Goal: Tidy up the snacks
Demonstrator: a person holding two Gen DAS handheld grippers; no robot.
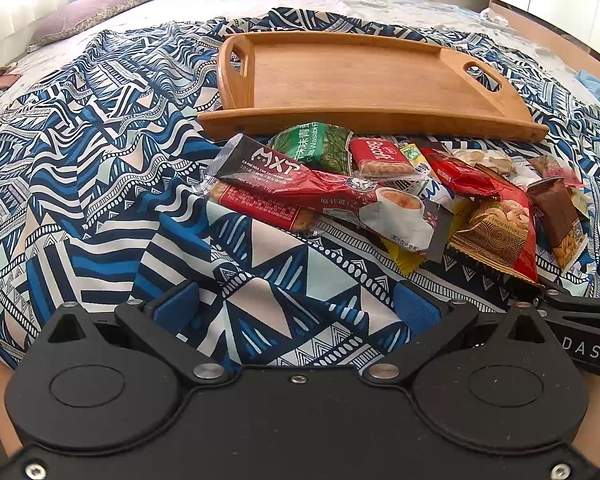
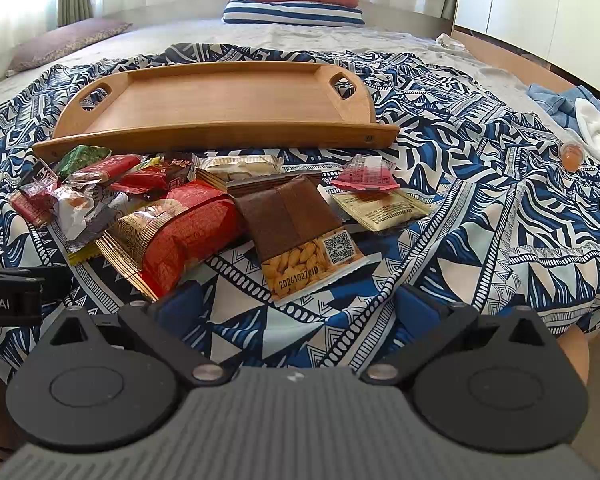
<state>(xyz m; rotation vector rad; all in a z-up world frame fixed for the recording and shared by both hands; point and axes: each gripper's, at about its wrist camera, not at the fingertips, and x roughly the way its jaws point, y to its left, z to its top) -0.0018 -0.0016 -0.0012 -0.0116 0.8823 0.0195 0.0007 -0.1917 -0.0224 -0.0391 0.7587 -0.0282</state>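
Note:
A pile of several snack packets lies on a blue patterned cloth (image 1: pixel 100 184) on a bed, in front of a wooden tray (image 1: pixel 356 80) with nothing in it. The pile holds a long red coffee sachet (image 1: pixel 320 192), a green wasabi pack (image 1: pixel 312 146), a Biscoff packet (image 1: pixel 380 156), a red and gold nut pack (image 1: pixel 500 232) and a brown almond pack (image 2: pixel 300 232). My left gripper (image 1: pixel 298 308) is open and empty, short of the pile's left part. My right gripper (image 2: pixel 298 308) is open and empty, just short of the brown almond pack. The tray also shows in the right wrist view (image 2: pixel 220 104).
Striped and red pillows (image 2: pixel 296 4) lie at the head of the bed. A purple cushion (image 2: pixel 68 42) is at the far left. Blue and white clothes (image 2: pixel 580 112) and a small orange jelly cup (image 2: pixel 571 155) lie at the right.

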